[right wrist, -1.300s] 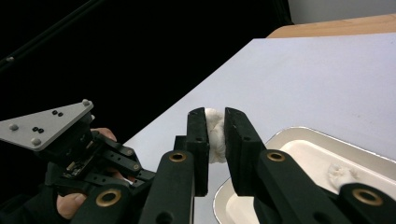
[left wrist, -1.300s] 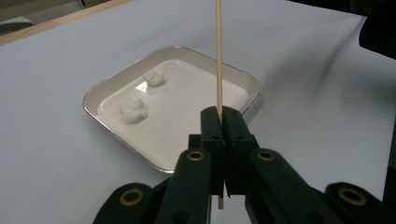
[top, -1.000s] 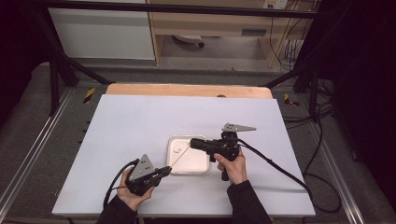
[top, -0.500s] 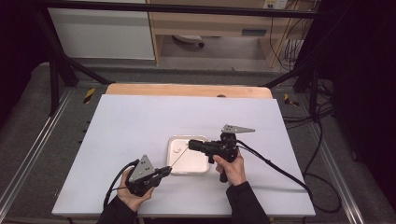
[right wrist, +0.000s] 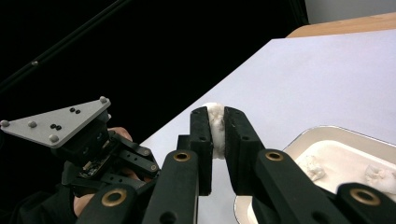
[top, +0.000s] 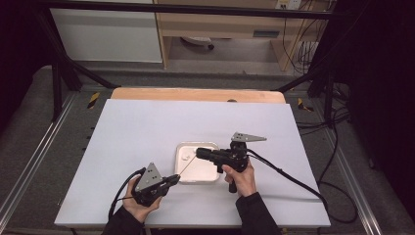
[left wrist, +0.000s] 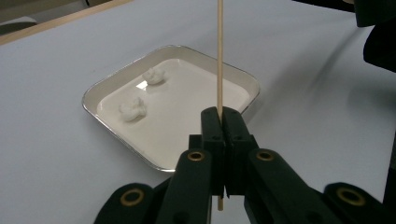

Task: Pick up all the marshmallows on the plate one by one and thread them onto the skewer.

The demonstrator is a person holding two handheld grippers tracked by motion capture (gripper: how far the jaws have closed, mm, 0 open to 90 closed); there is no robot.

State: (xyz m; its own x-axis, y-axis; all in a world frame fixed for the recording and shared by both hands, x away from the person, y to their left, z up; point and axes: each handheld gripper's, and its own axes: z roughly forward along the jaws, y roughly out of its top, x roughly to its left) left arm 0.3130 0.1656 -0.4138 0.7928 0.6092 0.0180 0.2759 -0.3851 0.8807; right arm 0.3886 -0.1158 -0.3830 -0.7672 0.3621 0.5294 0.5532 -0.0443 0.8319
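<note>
Marshmallow-like white soft lump [right wrist: 215, 122] sits clamped in the right tongs [right wrist: 216, 126], held above the shallow white rectangular tray [top: 182, 177] on the white desk [top: 147, 122]. The left tongs [left wrist: 222, 122] are shut on a thin wooden skewer [left wrist: 219, 56] that slants up toward the right tongs. Threading seems to be the step in hand — next, the skewer tip must meet the lump's middle and push through squarely. Two more white lumps [left wrist: 132, 108] lie in the tray.

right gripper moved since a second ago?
No. In the high view the right gripper sits over the same spot of the white tray as before, shut on a white lump.
</note>
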